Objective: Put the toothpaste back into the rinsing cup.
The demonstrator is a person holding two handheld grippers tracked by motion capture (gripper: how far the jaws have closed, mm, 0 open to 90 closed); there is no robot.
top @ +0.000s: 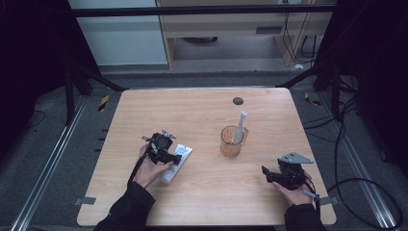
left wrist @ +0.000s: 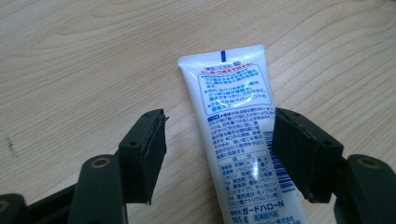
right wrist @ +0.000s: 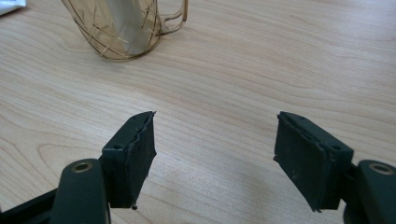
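From the high view, the left hand-held gripper point(top: 177, 159) sits over a white toothpaste tube point(top: 179, 156) that lies flat on the wooden worktop point(top: 202, 115), left of centre. Further right stands a clear amber cup point(top: 231, 143) with a white toothbrush point(top: 239, 128) leaning upright inside it. The right hand-held gripper point(top: 265, 174) hovers near the worktop's right front corner, well apart from the cup and pointing leftward. A small dark round disc point(top: 237, 100) lies near the far edge.

In the left gripper view, the toothpaste tube point(left wrist: 238, 130) lies lengthwise between the two black jaws, its crimped flat end pointing away, its printed back facing up. The left hand-held gripper point(left wrist: 219, 149) is released: a clear gap of bare wood shows beside the left jaw, while the right jaw is just beside the tube's edge; whether it touches cannot be told.

In the right gripper view, the right hand-held gripper point(right wrist: 215, 154) is spread wide with nothing between its jaws but bare worktop point(right wrist: 261, 65). The amber cup point(right wrist: 123, 28), handle to the right, stands at the upper left, apart from the jaws
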